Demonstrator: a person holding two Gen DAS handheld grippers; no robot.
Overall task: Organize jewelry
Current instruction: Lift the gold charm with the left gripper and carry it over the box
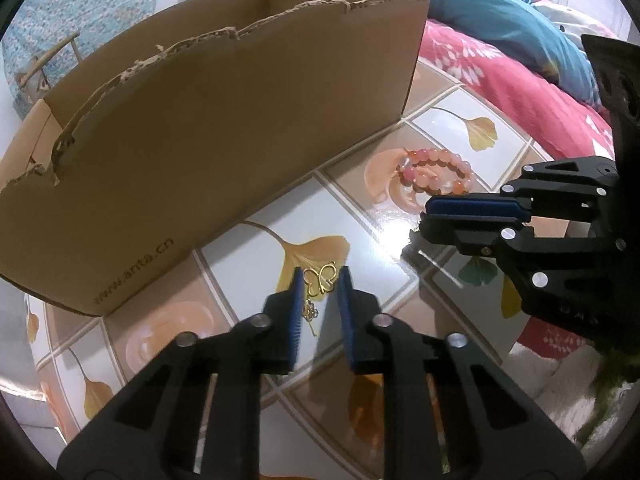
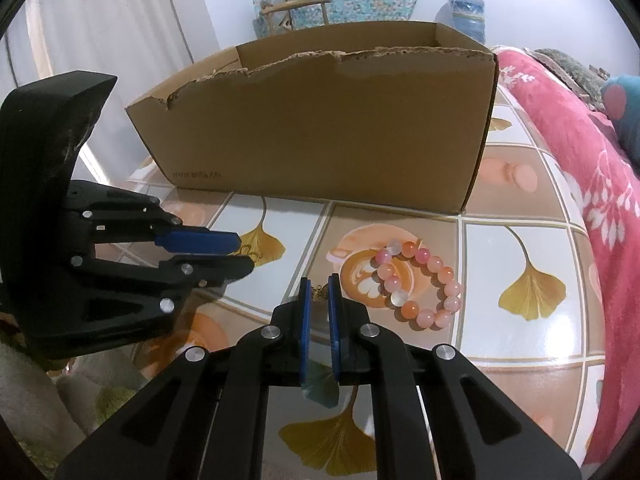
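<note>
A gold butterfly pendant [image 1: 320,281] on a thin chain lies on the tiled tabletop between the fingertips of my left gripper [image 1: 320,280], whose jaws stand slightly apart around it without pinching. My right gripper [image 2: 319,290] has its jaws narrowly apart around a small bronze butterfly charm [image 2: 319,292] on the table. A pink and orange bead bracelet [image 2: 420,284] lies just right of the right gripper; it also shows in the left wrist view [image 1: 436,176]. The right gripper appears in the left wrist view [image 1: 428,216], the left one in the right wrist view [image 2: 244,256].
A torn brown cardboard box [image 2: 320,136] stands open-topped behind the jewelry, also in the left wrist view [image 1: 200,140]. A red floral blanket [image 2: 580,140] lies along the table's right edge. The tablecloth [image 2: 520,352] has ginkgo leaf and coffee prints.
</note>
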